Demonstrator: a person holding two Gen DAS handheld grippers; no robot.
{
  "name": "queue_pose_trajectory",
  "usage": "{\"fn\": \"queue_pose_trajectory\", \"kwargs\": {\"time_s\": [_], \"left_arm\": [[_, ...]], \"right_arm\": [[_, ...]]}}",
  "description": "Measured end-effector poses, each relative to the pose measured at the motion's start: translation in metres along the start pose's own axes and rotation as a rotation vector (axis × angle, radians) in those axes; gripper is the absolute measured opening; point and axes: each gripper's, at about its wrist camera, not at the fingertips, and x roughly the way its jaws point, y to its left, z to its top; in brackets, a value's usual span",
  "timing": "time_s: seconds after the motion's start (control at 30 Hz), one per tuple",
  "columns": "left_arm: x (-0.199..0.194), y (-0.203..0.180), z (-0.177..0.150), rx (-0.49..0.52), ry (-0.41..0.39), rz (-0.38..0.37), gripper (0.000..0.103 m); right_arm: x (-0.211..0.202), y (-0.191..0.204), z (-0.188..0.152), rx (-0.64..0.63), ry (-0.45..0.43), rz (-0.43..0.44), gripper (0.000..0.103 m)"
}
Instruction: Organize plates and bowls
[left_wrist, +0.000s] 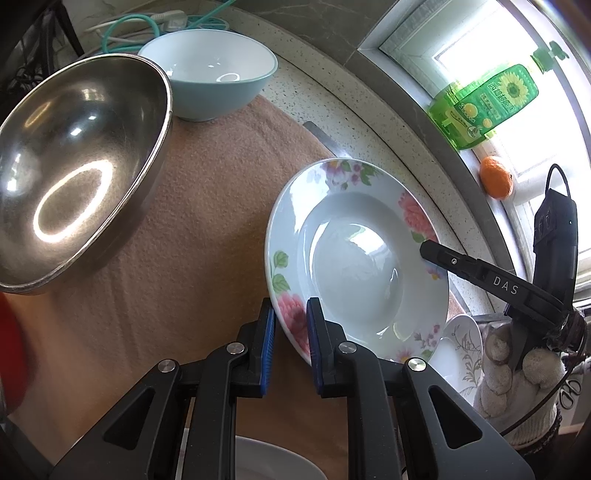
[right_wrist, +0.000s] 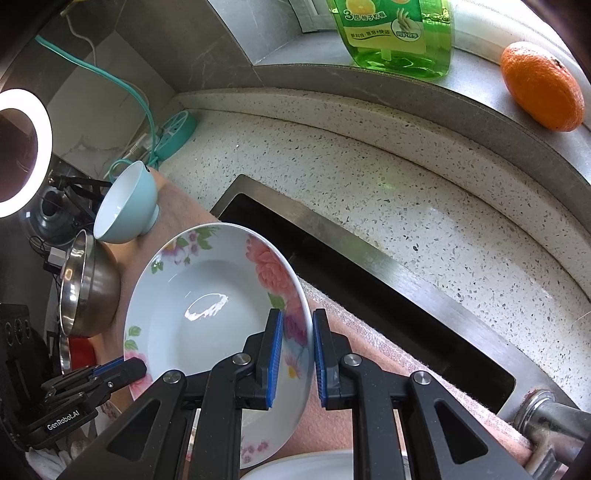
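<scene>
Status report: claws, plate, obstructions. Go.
Left claw and right claw both clamped on round white floral-rimmed plate, opposite edges. Steel bowl alongside, apart. Nothing blocking.

One floral plate (left_wrist: 354, 258) sits on the tan towel (left_wrist: 207, 206); on that same towel stand two bowls, one steel bowl (left_wrist: 74, 177) and one pale blue bowl (left_wrist: 210, 74). Two more white dishes peek out at the towel's near edge. Beyond the towel, one green soap bottle (left_wrist: 484, 103) and one orange (left_wrist: 496, 177)

An orange (right_wrist: 543, 86) sits beside the green detergent bottle (right_wrist: 397, 35).
</scene>
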Motion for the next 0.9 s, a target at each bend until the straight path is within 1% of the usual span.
{"fn": "queue_pose_trajectory", "kwargs": {"time_s": [0.3, 0.9], "left_arm": [[-0.003, 0.002, -0.001, 0.005, -0.002, -0.002, 0.015], [-0.008, 0.007, -0.004, 0.0, -0.012, -0.005, 0.015]], "right_arm": [[-0.001, 0.005, -0.005, -0.012, -0.009, -0.016, 0.015], [-0.006, 0.015, -0.013, -0.015, -0.026, -0.011, 0.013]]}}
